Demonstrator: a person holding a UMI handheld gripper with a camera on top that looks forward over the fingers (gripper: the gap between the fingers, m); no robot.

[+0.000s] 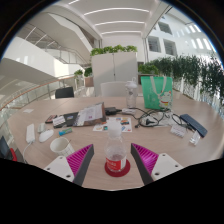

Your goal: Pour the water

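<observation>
My tool (117,160): fingers spread, nothing pinched. Clear plastic cup (117,153) on red coaster (117,168), standing between pads, gaps both sides. Step, my judgement: approach before grasp. Next: close on cup walls gently, lift level off surface (180,150).

1 clear cup (117,155), 1 red coaster (117,169), 1 white bowl (61,146), 1 green bag (154,92), 2 gripper fingers (80,160).

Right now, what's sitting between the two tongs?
A clear plastic cup on a red coaster stands between the open tongs, with gaps either side, shown in the gripper view.
</observation>
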